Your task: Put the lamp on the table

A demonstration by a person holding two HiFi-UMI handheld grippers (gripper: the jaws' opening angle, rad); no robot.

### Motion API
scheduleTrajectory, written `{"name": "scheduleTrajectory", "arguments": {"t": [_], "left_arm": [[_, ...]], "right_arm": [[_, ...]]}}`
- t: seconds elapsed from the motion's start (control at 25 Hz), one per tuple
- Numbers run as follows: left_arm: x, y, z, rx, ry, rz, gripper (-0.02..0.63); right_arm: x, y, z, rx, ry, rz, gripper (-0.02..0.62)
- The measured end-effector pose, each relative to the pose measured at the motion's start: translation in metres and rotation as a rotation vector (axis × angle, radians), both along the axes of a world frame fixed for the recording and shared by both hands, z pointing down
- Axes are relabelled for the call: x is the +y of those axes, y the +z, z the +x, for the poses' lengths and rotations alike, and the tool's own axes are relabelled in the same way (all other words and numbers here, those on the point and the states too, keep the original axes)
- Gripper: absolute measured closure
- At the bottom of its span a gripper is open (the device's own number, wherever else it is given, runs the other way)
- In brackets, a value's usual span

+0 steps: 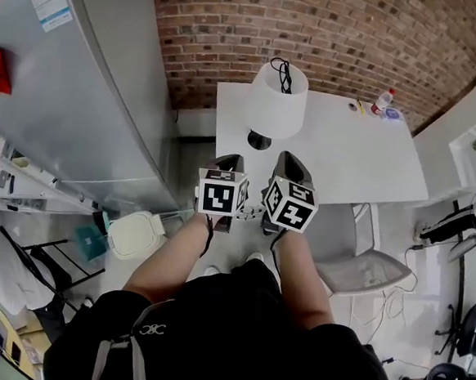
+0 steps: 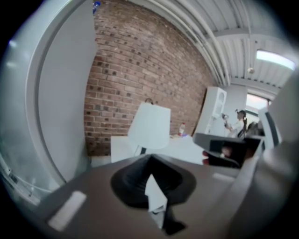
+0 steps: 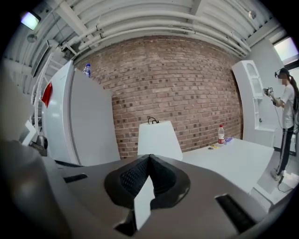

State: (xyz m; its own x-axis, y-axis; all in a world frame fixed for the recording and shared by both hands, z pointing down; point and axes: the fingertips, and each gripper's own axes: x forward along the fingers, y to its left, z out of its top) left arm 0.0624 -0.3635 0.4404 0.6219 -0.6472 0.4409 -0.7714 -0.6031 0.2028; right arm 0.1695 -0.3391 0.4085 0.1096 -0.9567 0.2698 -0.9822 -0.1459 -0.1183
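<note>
White lamp (image 1: 278, 98) stands on the bench (image 1: 347, 161) near its left edge; the job looks done. Nearby, the left hand-held gripper (image 1: 228, 161) and right hand-held gripper (image 1: 290, 160) hover, both pressed together, empty.

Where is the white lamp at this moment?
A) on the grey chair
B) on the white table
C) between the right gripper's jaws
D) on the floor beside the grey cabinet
B: the lamp stands upright on the white table, in front of the brick wall.
</note>
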Motion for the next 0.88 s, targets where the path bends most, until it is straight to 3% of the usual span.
{"name": "scheduleTrajectory", "arguments": {"t": [0.88], "left_arm": [[0.057,-0.042,0.049,0.018,0.022,0.052,0.609]], "right_arm": [[0.076,-0.048,0.011,0.059,-0.115,0.058,0.597]]}}
